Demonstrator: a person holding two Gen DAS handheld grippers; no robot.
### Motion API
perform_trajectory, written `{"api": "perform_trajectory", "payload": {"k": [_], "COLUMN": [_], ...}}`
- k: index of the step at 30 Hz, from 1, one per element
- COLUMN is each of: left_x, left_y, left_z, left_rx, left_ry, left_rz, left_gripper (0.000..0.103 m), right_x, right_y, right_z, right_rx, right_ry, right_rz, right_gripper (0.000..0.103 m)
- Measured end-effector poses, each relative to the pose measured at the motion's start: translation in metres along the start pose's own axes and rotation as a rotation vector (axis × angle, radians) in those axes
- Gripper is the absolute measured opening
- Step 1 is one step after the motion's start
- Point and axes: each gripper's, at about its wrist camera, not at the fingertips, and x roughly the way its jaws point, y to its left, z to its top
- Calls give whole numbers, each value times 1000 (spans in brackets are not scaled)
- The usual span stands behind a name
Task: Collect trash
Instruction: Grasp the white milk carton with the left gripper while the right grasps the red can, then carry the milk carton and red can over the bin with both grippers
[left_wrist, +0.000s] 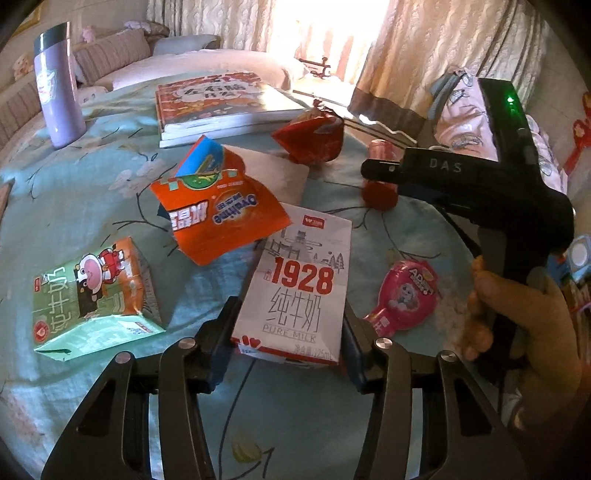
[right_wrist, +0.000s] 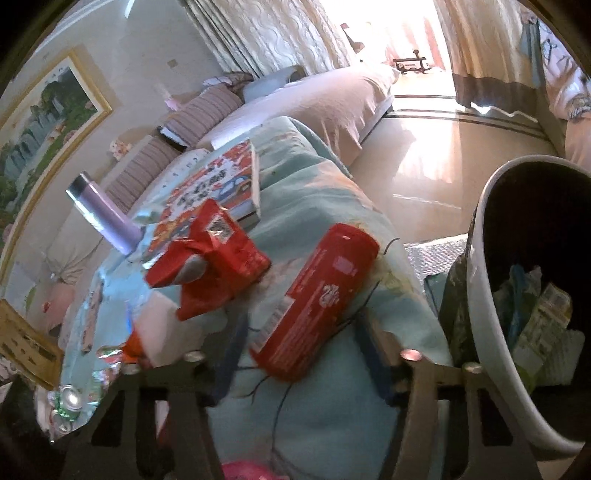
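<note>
A white "1928" milk carton (left_wrist: 295, 280) lies flat on the light-blue floral cloth (left_wrist: 92, 192). My left gripper (left_wrist: 291, 306) straddles its near end, and both pads touch the carton's sides. A red can (right_wrist: 314, 295) lies slantwise on the cloth between the fingers of my right gripper (right_wrist: 302, 319), with a gap showing at each side. In the left wrist view the right gripper's near finger (left_wrist: 380, 171) crosses in front of that red can (left_wrist: 380, 194), and a hand (left_wrist: 524, 332) holds the tool's grip.
On the cloth lie a green-and-orange milk carton (left_wrist: 96, 295), an orange Ovaltine wrapper (left_wrist: 218, 210), a crumpled red packet (right_wrist: 214, 254) and a pink candy wrapper (left_wrist: 402, 291). Books (left_wrist: 221, 103) and a purple flask (left_wrist: 59, 88) stand farther back. A white bin (right_wrist: 484, 295) with trash stands off the table's right edge.
</note>
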Motion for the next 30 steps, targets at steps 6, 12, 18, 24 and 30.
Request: {"api": "perform_trajectory", "payload": {"k": [6, 12, 18, 24, 30], "left_x": [-15, -27, -32, -32, -35], "left_y": [-9, -21, -35, -39, -42], "left_z": [-1, 2, -1, -5, -9], "left_rx": [5, -22, -21, -28, -24], "left_ry": [-43, -65, -69, -58, -52], "left_rz": [-27, -79, -85, -88, -79], "left_gripper": [48, 48, 48, 48, 48], "right_x": [-19, -60, -84, -84, -67], "right_y": [-9, -15, -17, -16, -14], "right_z": [-10, -26, -46, -66, -70], "right_rx": [27, 28, 13, -48, -72], "right_ry": [-20, -65, -65, -4, 55], "right_rz": [53, 105, 126, 90, 94], "right_gripper": [39, 29, 29, 29, 39]}}
